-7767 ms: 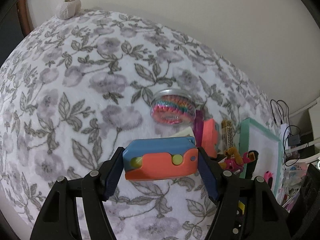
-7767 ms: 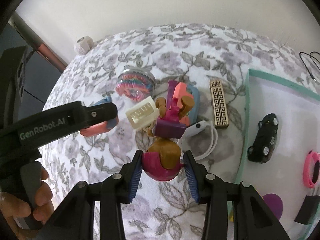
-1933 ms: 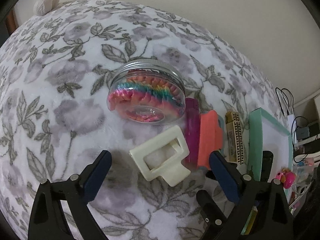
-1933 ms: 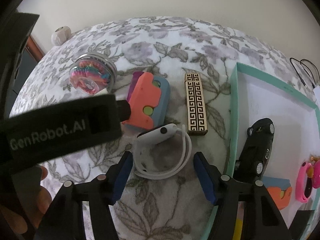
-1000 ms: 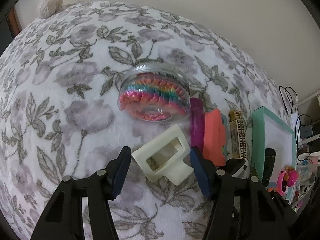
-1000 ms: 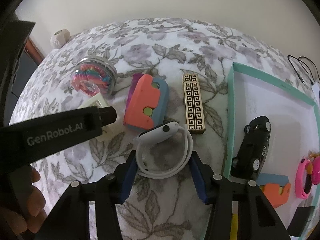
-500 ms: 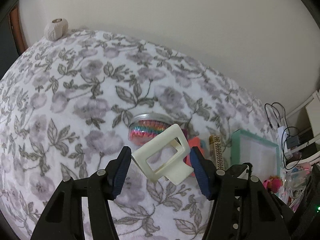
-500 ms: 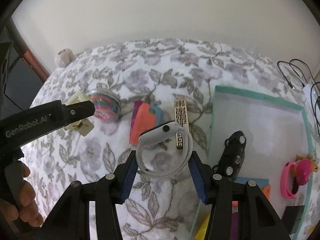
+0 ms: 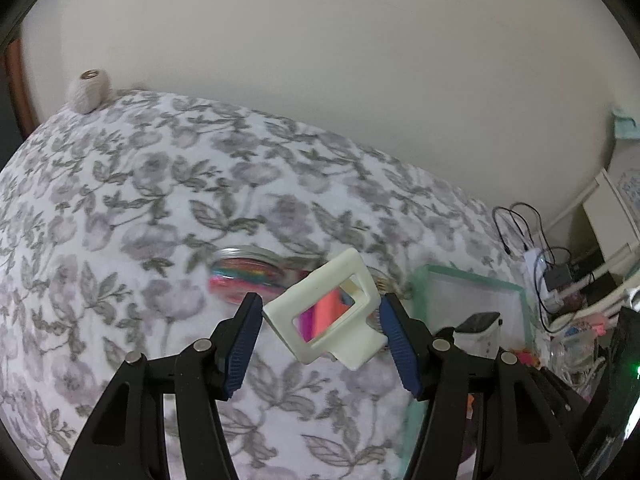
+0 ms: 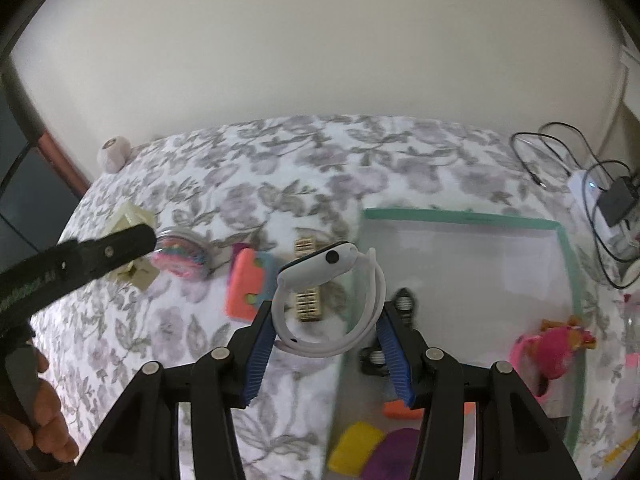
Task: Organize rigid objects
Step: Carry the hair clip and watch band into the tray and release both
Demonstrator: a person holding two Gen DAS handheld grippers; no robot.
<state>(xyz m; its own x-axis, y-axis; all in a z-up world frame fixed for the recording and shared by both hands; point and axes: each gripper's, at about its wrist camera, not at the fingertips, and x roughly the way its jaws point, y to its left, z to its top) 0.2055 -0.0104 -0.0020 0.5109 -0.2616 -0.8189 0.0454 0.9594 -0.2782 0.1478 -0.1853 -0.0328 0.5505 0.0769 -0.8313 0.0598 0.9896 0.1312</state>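
Between the left gripper's [image 9: 320,342] blue pads sits a cream frame [image 9: 326,312], clamped and lifted off the bedspread [image 9: 120,208] (flowered); the right gripper [image 10: 326,346] clamps a white watch [image 10: 326,304] beside the tray [image 10: 464,216].

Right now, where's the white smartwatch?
In the right wrist view the white smartwatch sits clamped in the right tool, lifted above the floral blanket, just left of the green-rimmed tray.

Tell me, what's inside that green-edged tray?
In the tray: a black toy car, partly hidden behind the right gripper holding the white watch, a pink toy, plus orange, yellow and purple pieces, too blurred to identify.
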